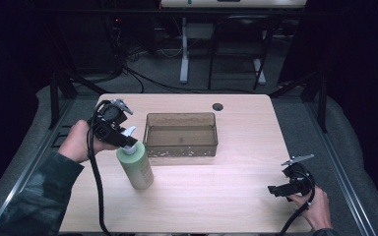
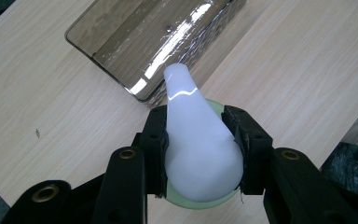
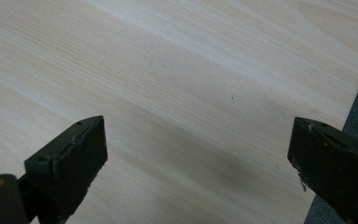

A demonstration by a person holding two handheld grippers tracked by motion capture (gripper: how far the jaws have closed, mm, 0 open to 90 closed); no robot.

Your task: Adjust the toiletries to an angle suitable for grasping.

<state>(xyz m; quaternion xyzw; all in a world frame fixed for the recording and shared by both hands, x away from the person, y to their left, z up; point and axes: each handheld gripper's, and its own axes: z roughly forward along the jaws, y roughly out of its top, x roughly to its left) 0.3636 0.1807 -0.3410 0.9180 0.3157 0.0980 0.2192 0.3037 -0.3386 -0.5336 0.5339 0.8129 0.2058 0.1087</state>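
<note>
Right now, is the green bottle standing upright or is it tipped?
Tipped. In the high view the green bottle leans, its base toward the camera, while the left gripper clamps its white pump head.

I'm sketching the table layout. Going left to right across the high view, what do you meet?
Left gripper closed on the pump top of the green bottle → clear brown bin → right gripper, open over the bare table.

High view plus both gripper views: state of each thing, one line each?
pump bottle: upright on table, gripped at its white pump head
left gripper: shut on the pump head
right gripper: open, nothing between the jaws
clear bin: upright, nothing visible inside
</note>
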